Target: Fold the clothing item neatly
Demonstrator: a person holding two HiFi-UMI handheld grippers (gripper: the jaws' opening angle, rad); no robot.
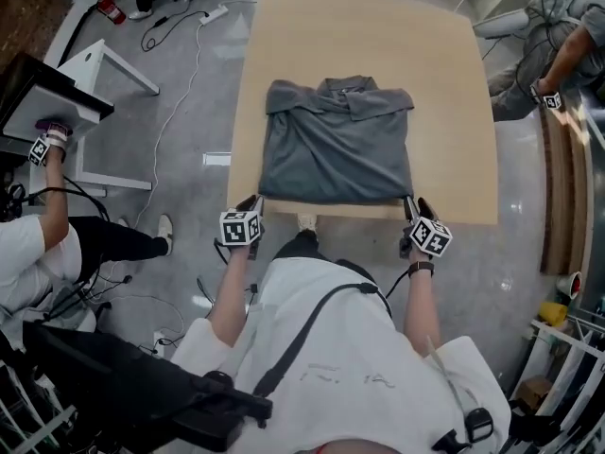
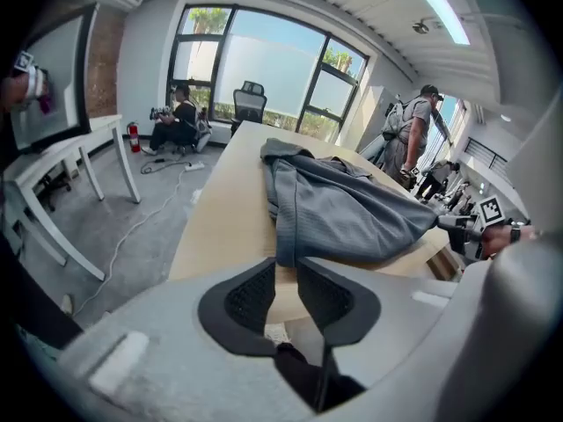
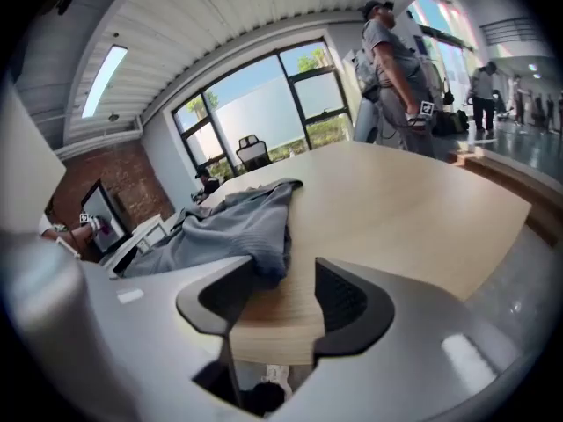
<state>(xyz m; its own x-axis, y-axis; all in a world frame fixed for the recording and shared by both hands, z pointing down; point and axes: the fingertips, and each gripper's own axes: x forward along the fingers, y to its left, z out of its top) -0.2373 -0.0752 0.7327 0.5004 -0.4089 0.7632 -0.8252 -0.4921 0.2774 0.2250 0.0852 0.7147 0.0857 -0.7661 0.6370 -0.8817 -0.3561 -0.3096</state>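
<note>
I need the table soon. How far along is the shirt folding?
Done: shirt lies flat on the table, sleeves folded in. In hand: nothing; left gripper and right gripper sit at its near corners, jaws apart, no cloth pinched. Left: probably folding the near end up toward the collar.

— Anything here you can actually read?

— No, not a word. The white marker cube (image 1: 240,227) on the left gripper (image 1: 255,202) and the matching white marker cube (image 1: 431,236) on the right gripper (image 1: 416,204) carry only black-and-white square patterns.

— And the wearer's white cloth top (image 1: 397,339)?

— Faint grey strokes on it, too pale to make out. The small square tag (image 1: 39,149) on a bystander's wrist is likewise just a pattern.
</note>
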